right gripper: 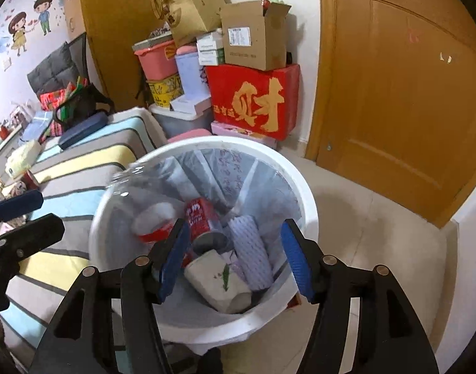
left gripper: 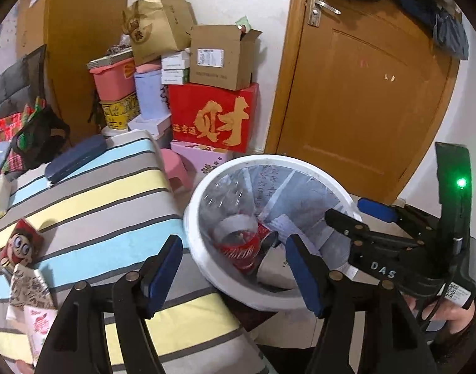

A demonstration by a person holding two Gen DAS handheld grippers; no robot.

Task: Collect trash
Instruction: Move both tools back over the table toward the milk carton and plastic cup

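A white trash bin (left gripper: 206, 268) (right gripper: 303, 187) with a clear liner stands beside the striped bed. Inside lie a red can (right gripper: 203, 218) (left gripper: 253, 246), a clear plastic bottle with a red label (right gripper: 152, 218) (left gripper: 231, 218), a white paper cup (right gripper: 219, 283) and a white roll (right gripper: 253, 249). My right gripper (right gripper: 234, 258) is open and empty, right above the bin's mouth; it also shows in the left wrist view (left gripper: 359, 215). My left gripper (left gripper: 234, 274) is open and empty, over the bin's near left rim. Snack wrappers (left gripper: 26, 268) lie on the bed at left.
The striped bed (left gripper: 97, 199) fills the left side, with a dark blue case (left gripper: 75, 159) and bags on it. Stacked boxes, among them a red one (left gripper: 213, 115), stand against the wall. A pink stool (left gripper: 175, 168) sits behind the bin. A wooden door (left gripper: 362, 93) is on the right.
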